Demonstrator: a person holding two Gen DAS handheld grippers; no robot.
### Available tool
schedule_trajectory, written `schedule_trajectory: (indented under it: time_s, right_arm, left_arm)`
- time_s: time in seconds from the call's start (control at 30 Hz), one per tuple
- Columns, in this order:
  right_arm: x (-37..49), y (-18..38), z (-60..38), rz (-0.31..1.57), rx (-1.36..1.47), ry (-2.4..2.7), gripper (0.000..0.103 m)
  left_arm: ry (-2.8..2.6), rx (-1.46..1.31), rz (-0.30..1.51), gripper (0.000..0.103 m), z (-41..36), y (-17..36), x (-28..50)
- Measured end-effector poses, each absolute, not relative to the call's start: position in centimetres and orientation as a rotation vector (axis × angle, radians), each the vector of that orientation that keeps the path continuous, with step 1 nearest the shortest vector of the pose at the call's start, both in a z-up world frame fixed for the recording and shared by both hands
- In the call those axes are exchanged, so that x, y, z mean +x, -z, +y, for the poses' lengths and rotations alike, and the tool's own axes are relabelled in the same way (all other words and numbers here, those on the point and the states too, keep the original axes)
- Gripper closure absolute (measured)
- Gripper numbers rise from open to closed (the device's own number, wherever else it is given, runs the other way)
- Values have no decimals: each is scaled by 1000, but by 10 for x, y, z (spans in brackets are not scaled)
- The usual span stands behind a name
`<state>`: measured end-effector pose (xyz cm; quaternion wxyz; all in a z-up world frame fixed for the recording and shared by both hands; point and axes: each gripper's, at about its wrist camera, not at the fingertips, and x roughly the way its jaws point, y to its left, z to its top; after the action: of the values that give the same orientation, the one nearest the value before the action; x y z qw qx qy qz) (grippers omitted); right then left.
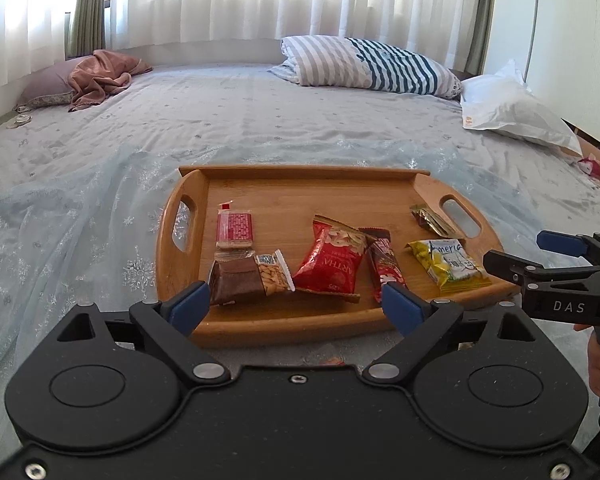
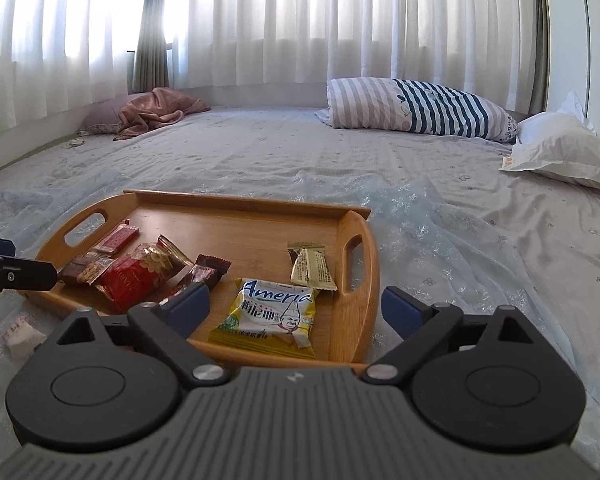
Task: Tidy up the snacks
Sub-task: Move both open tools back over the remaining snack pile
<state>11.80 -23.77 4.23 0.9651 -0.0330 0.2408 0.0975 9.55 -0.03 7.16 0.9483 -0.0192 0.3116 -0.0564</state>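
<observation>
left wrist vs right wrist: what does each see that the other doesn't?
Left wrist only: a hand on the right gripper's handle, and a red item at the bed's far right edge.
Right wrist only: a small white wrapped snack lying on the bed outside the tray.
Both: the wooden tray with its snacks, including the yellow packet, and the striped pillow.

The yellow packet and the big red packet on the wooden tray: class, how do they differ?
The yellow packet lies flat near the right handle; the red packet looks puffy and sits mid-tray. The yellow packet touches no other snack; the red packet has a dark red bar against it. Both rest sealed on the tray, and neither is gripped.
</observation>
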Motion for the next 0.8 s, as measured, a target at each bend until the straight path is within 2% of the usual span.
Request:
schedule_trajectory:
  time_s: [0.8]
  right_arm:
    - [66,-13,-247,496,-12,-208,0]
  left_arm:
    - [152,-64,573,7,-11,-44,48]
